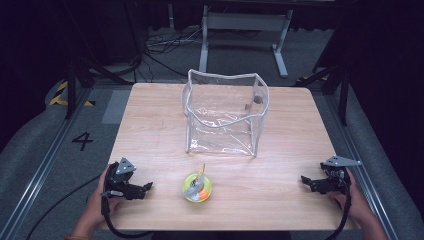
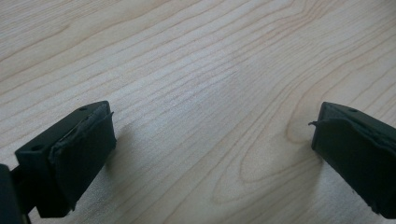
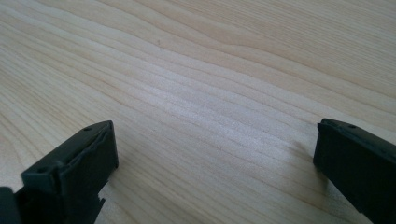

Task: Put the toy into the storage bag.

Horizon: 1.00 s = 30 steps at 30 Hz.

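Note:
A clear plastic bag (image 1: 225,112) with a white rim stands open and upright at the middle of the wooden table (image 1: 150,130). A small yellow-green roll (image 1: 197,187) with orange and grey parts lies near the front edge, in front of the bag. My left gripper (image 1: 148,187) rests at the front left, pointing right toward the roll, open with bare wood between its pads (image 2: 81,144). At the front right my right gripper (image 1: 304,180) points left, open too, and its pads (image 3: 88,156) stand wide apart over bare wood.
A dark floor with cables and a white metal frame (image 1: 245,30) lies beyond the table's far edge. Rails run along both sides of the table. A "4" mark (image 1: 82,140) is on the floor at the left.

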Each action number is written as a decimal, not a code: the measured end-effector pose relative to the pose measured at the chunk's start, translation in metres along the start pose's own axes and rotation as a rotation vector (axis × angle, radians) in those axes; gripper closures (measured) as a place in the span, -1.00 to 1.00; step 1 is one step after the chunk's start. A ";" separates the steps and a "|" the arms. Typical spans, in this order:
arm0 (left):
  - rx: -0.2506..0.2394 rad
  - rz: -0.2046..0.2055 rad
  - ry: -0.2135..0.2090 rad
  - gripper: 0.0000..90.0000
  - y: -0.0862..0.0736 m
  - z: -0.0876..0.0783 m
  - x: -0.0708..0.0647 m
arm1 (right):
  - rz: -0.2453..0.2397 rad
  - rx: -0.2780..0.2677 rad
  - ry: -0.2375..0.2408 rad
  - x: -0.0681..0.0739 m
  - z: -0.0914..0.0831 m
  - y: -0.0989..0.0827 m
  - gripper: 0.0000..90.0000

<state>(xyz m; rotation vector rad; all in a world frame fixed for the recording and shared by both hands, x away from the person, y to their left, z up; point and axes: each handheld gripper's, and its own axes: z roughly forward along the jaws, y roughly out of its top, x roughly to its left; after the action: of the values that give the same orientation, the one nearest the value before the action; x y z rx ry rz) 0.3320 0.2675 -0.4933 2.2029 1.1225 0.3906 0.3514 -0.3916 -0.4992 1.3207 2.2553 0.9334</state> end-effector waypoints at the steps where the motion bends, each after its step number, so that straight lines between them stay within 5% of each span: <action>1: 0.000 0.000 0.000 -1.00 0.000 0.000 0.000 | -0.001 0.000 0.001 0.000 0.000 0.000 -1.00; 17: -0.003 -0.007 0.007 -0.99 -0.001 -0.001 -0.001 | -0.038 0.045 0.016 -0.003 -0.003 0.003 -0.98; 22: -0.005 -0.001 0.010 -0.99 -0.001 -0.001 0.000 | -0.072 0.072 0.041 -0.006 -0.009 0.008 -0.56; 24: -0.005 -0.002 0.009 -0.99 -0.001 -0.001 0.000 | -0.102 0.087 0.052 -0.005 -0.013 0.010 -0.69; 30: -0.004 -0.001 0.010 -0.99 -0.001 -0.001 0.000 | -0.179 0.084 0.095 0.010 -0.023 0.027 -0.52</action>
<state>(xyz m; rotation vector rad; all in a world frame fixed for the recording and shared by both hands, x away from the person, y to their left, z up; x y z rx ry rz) 0.3308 0.2680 -0.4933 2.1989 1.1264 0.4034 0.3492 -0.3817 -0.4640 1.1055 2.4624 0.8637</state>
